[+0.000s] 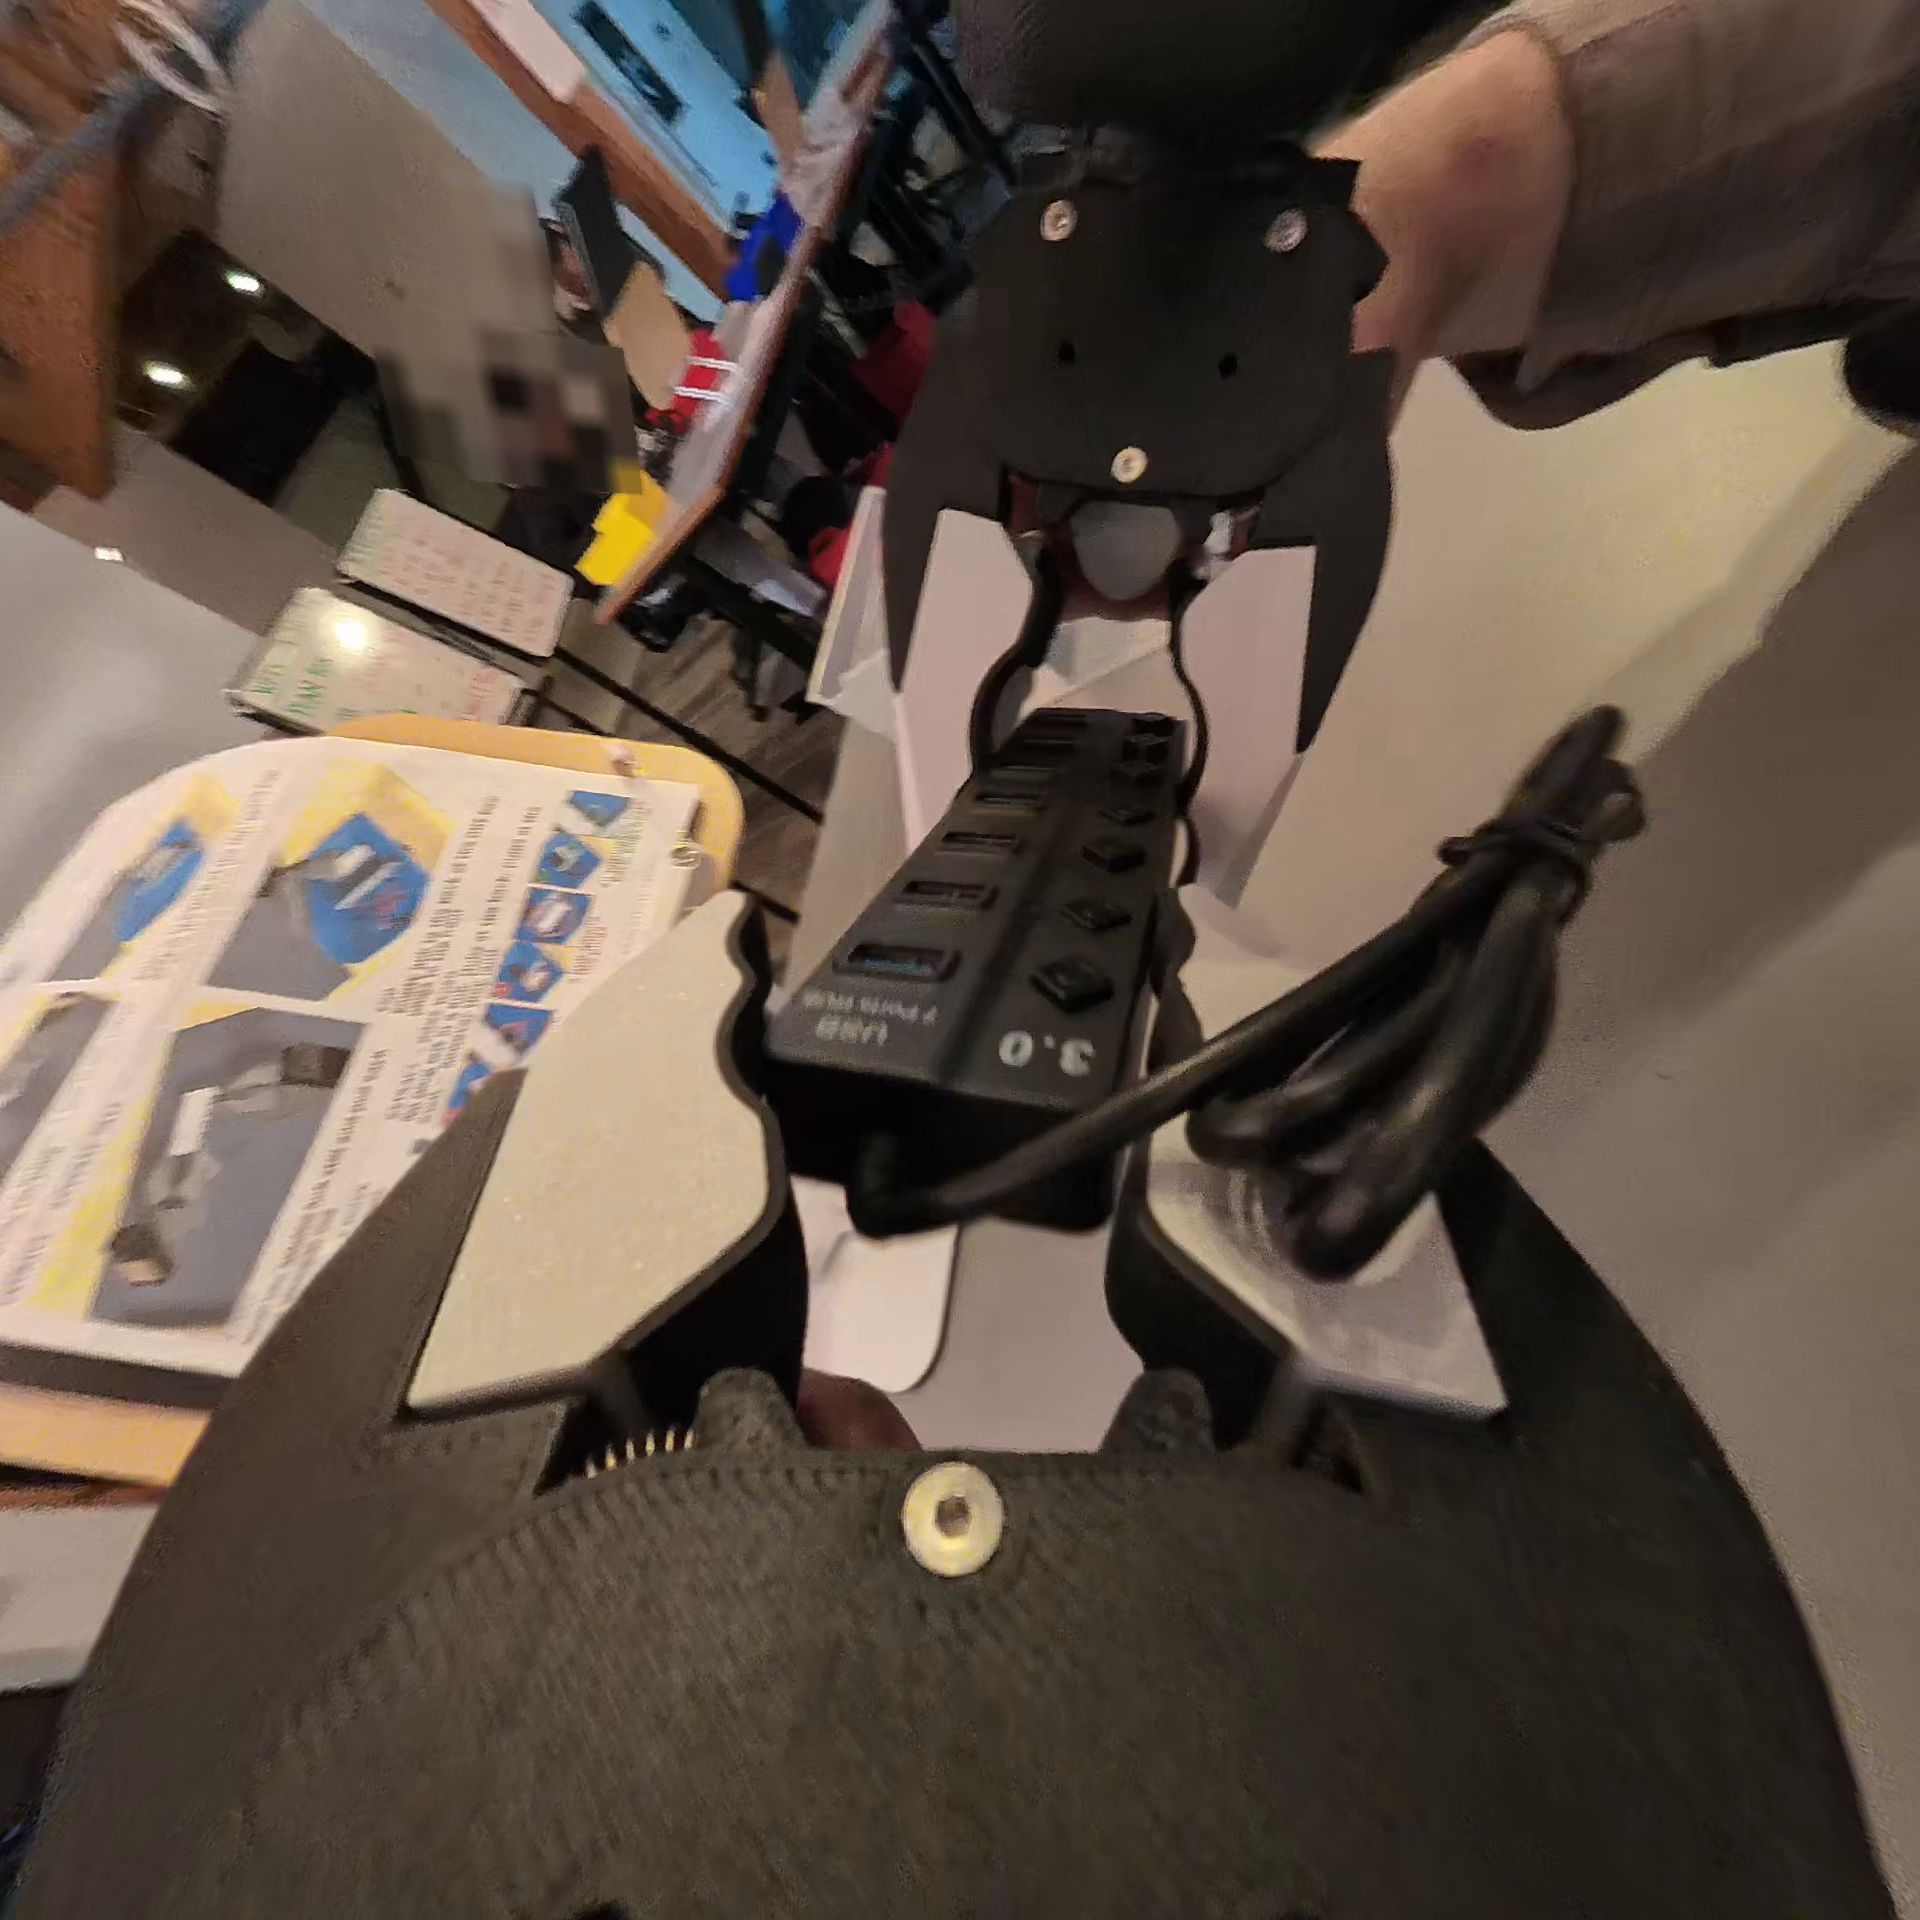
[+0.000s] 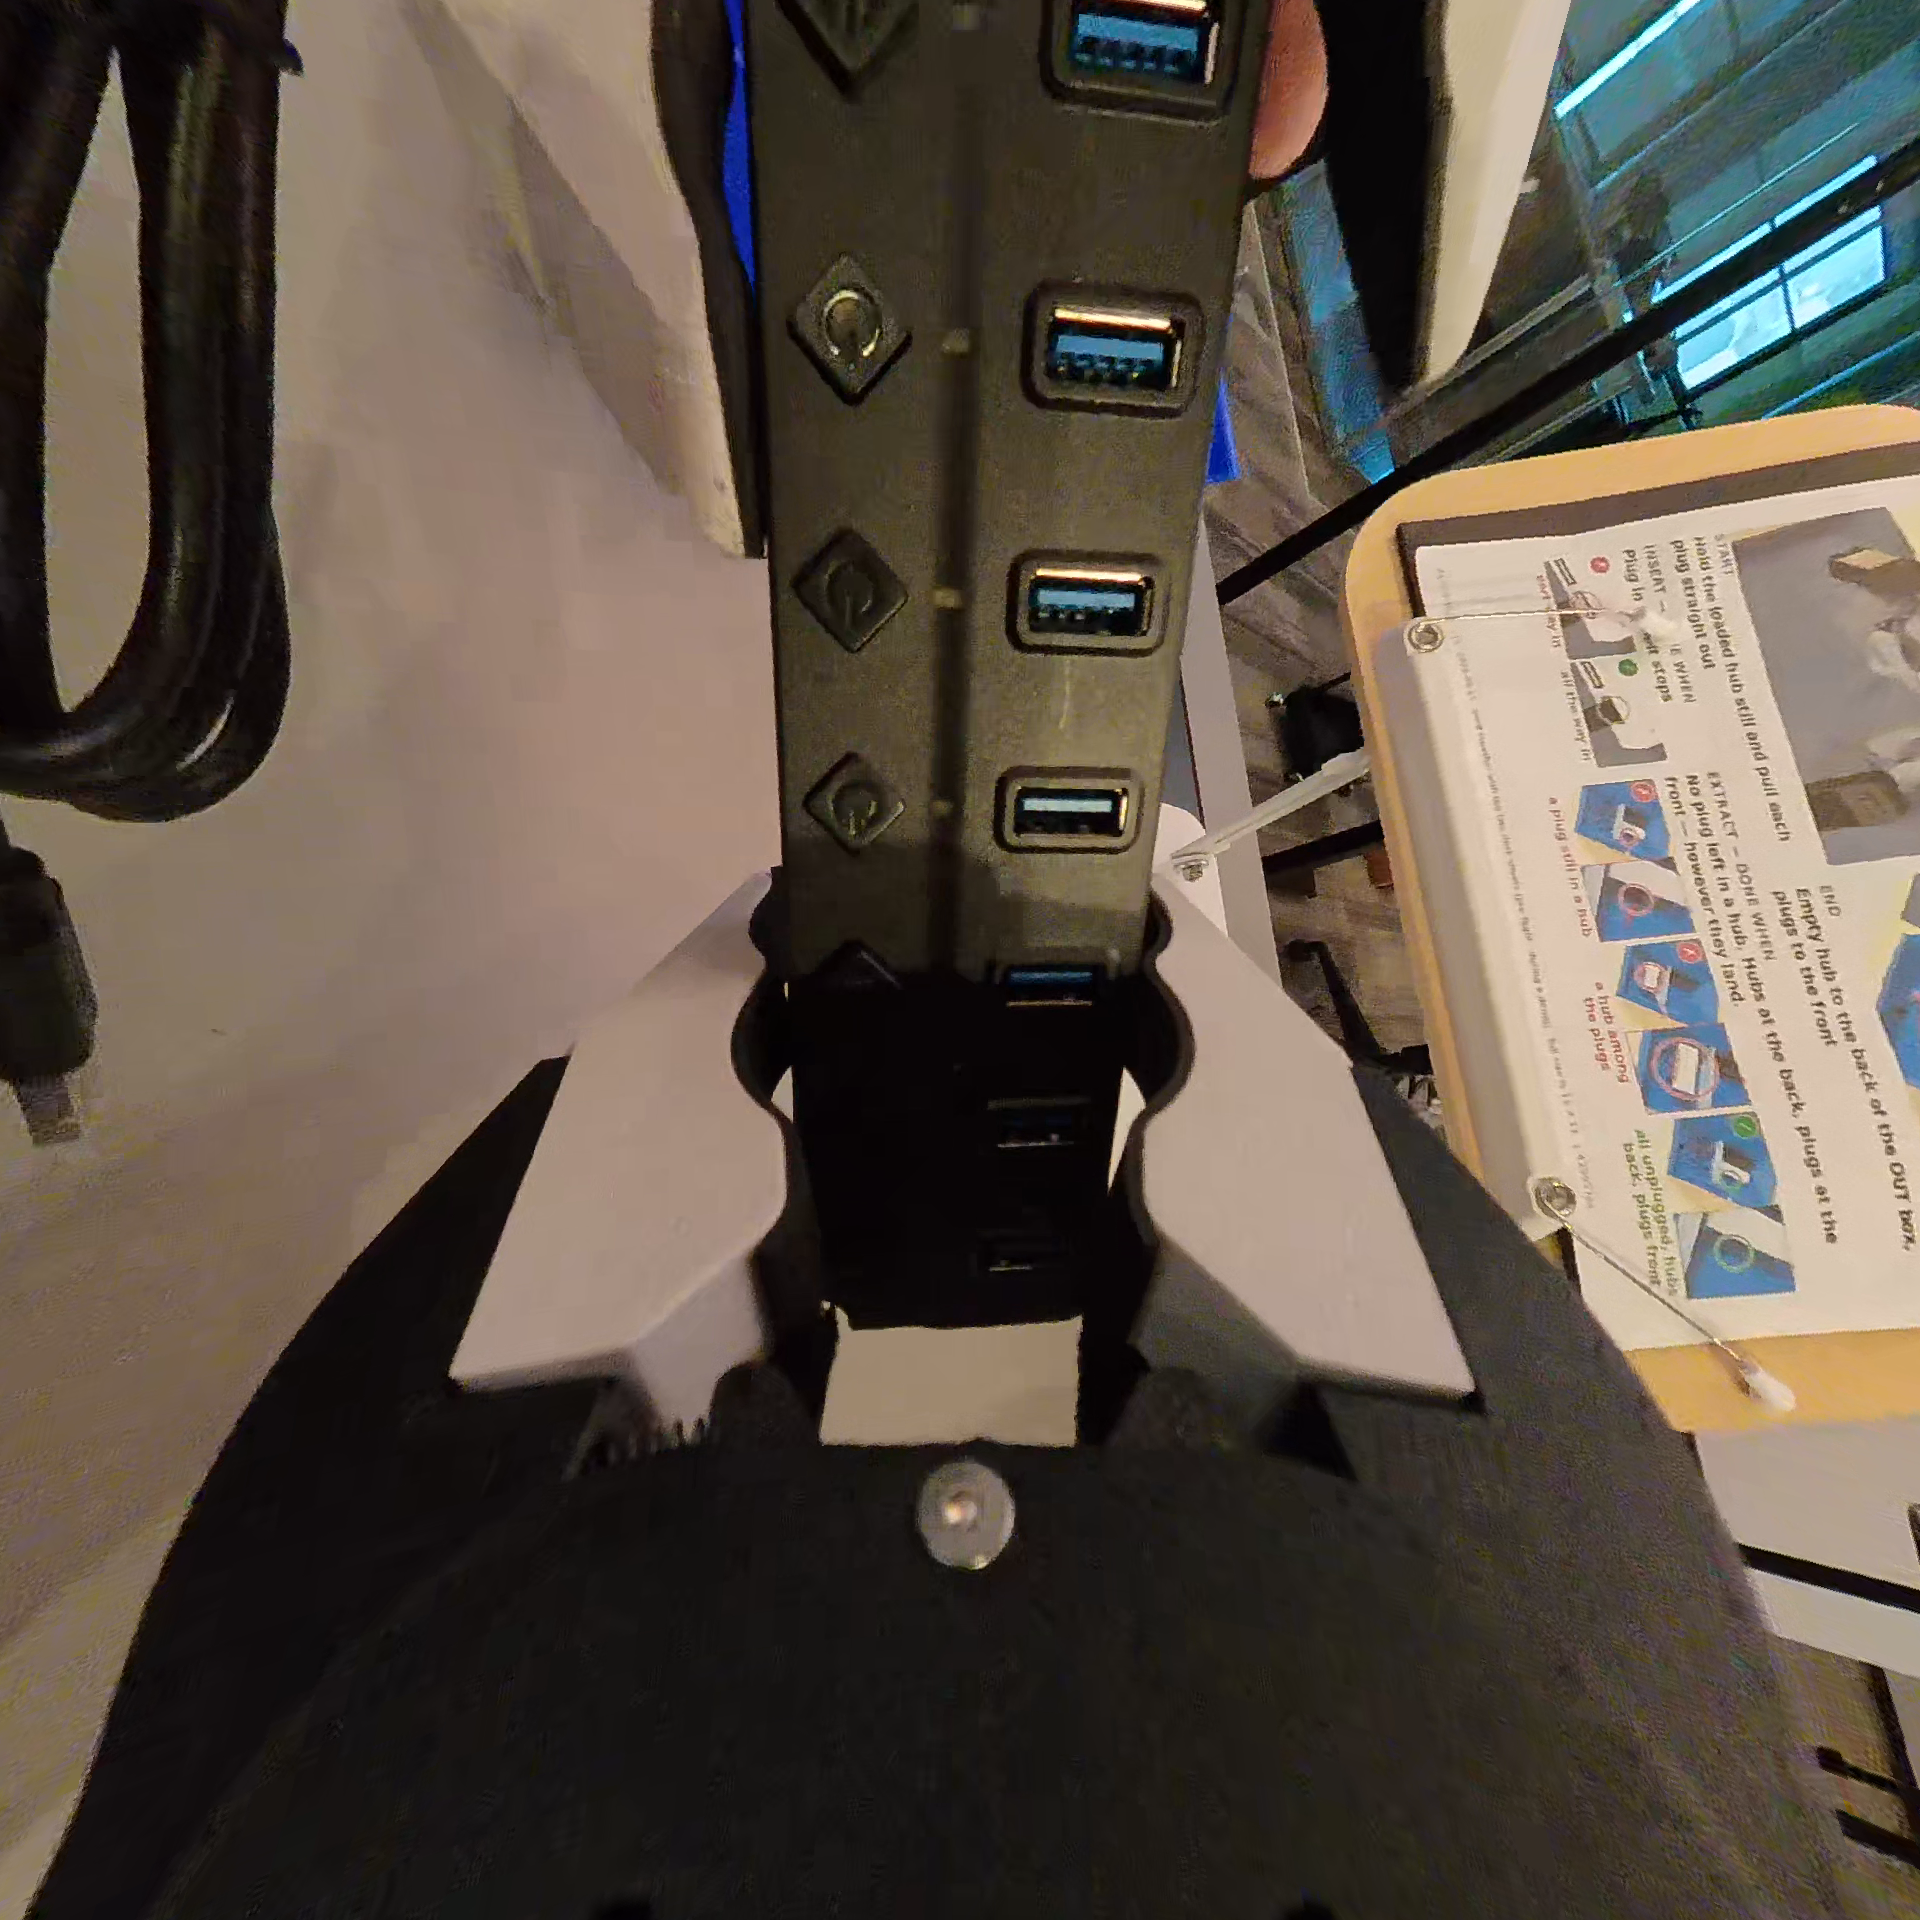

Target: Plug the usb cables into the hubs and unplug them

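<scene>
Both grippers, left (image 1: 951, 1081) and right (image 2: 961, 1049), pinch opposite ends of hub (image 2: 977, 623). Rigid, light, smooth casing: grip sides, clear of ports. Bundled cable (image 1: 1455, 997) dangles.

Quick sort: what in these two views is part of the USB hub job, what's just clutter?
Job:
- black USB hub, ports empty
- its bundled black cable
- right hand-held gripper, shut on the hub's end
- left hand-held gripper, around the hub's other end; grip unclear

Lying about:
- instruction sheet on a board
- yellow bin in the background
</scene>
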Demonstrator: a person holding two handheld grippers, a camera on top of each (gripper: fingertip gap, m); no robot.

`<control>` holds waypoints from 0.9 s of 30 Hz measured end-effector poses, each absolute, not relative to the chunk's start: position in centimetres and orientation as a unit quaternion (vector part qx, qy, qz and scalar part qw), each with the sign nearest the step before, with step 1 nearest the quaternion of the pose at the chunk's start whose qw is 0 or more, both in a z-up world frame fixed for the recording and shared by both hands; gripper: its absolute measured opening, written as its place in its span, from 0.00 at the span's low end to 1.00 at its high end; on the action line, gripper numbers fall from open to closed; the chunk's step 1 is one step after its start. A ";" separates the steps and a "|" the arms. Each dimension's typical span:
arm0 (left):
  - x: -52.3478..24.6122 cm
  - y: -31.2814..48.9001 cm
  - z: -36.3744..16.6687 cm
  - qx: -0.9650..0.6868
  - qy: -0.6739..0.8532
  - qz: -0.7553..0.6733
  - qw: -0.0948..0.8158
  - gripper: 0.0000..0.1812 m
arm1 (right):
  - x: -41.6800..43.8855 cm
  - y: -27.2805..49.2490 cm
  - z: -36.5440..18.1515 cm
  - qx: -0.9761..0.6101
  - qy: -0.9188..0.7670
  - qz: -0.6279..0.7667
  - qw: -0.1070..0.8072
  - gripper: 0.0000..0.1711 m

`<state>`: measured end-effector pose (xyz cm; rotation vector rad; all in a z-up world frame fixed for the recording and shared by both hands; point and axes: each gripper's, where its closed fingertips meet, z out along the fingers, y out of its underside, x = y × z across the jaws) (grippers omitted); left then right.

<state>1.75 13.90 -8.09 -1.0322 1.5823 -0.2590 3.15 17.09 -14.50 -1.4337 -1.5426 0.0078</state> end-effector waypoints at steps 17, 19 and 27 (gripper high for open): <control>-4.1 16.7 -1.4 -0.462 0.572 -0.072 0.674 0.44 | 30.9 23.8 -1.5 -0.716 -0.400 -0.260 0.510 0.37; -4.4 17.2 -1.4 -0.465 0.568 -0.065 0.676 0.44 | 35.5 24.5 -0.6 -0.723 -0.388 -0.313 0.478 0.36; -5.0 18.3 -2.0 -0.477 0.564 -0.056 0.671 0.43 | 46.5 27.3 -2.0 -0.704 -0.441 -0.465 0.308 0.36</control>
